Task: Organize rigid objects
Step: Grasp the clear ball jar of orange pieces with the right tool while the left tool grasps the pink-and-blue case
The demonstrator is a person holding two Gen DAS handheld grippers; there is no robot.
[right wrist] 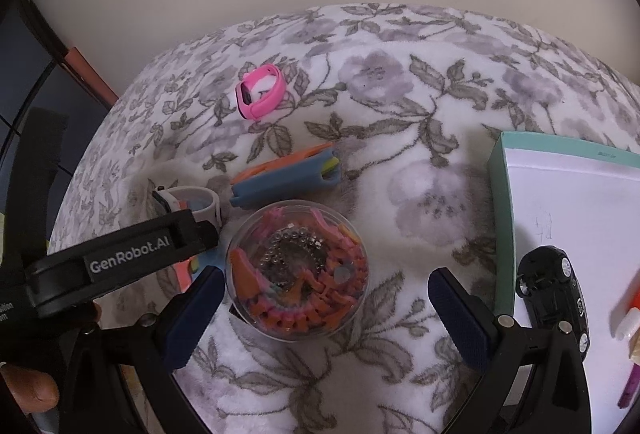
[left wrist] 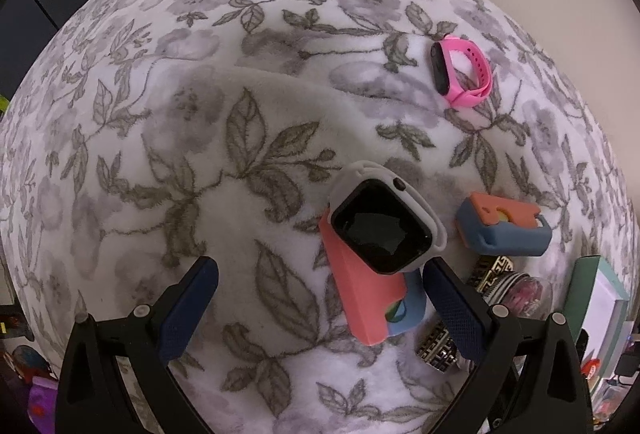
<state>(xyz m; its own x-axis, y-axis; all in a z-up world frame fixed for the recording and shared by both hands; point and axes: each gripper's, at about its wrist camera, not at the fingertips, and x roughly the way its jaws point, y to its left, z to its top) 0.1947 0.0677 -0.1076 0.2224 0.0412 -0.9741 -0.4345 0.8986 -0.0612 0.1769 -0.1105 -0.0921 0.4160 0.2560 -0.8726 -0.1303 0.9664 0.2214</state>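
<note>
Fuzzy floral blanket (left wrist: 168, 138), square glossy smartwatch (left wrist: 384, 226)

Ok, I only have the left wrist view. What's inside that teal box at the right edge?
Observer: A black toy car lies on the white floor of the teal box.
Operator: And what are the right tongs doing?
Observer: The right tongs are open and hold nothing; a clear round tub of colourful small pieces sits between their fingers.
Operator: Anything else in the box?
Observer: Small white and purple items at its right edge, too cut off to name.
</note>
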